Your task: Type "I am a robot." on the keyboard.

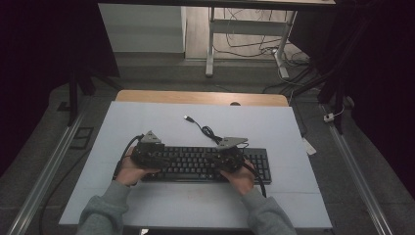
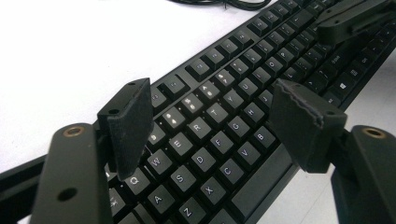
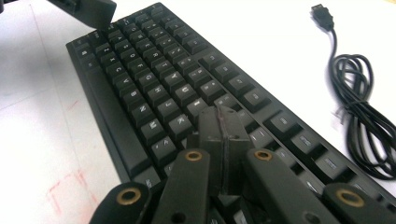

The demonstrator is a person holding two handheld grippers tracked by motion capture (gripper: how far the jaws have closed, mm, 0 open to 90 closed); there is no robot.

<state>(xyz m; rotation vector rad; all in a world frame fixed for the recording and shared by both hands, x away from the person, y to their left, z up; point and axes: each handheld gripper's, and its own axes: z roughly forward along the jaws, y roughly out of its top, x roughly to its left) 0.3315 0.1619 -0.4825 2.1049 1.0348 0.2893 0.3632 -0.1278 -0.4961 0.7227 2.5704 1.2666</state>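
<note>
A black keyboard (image 1: 205,164) lies across the white mat, its keys facing up. My left gripper (image 1: 149,154) hovers over the keyboard's left end. In the left gripper view it (image 2: 210,100) stands open, its pads wide apart above the letter keys (image 2: 208,140) with nothing between them. My right gripper (image 1: 227,158) is over the keyboard's right-middle. In the right gripper view it (image 3: 222,116) is shut, pads pressed together just above the keys (image 3: 159,93); whether the tips touch a key I cannot tell. The keyboard's black cable (image 3: 362,116) lies coiled behind it, ending in a loose USB plug (image 3: 323,11).
The white mat (image 1: 147,122) covers the table, with a wooden edge (image 1: 195,96) at the back. The cable coil (image 1: 211,132) and USB plug (image 1: 188,118) lie on the mat behind the keyboard. A desk frame and floor cables (image 1: 244,46) stand beyond the table.
</note>
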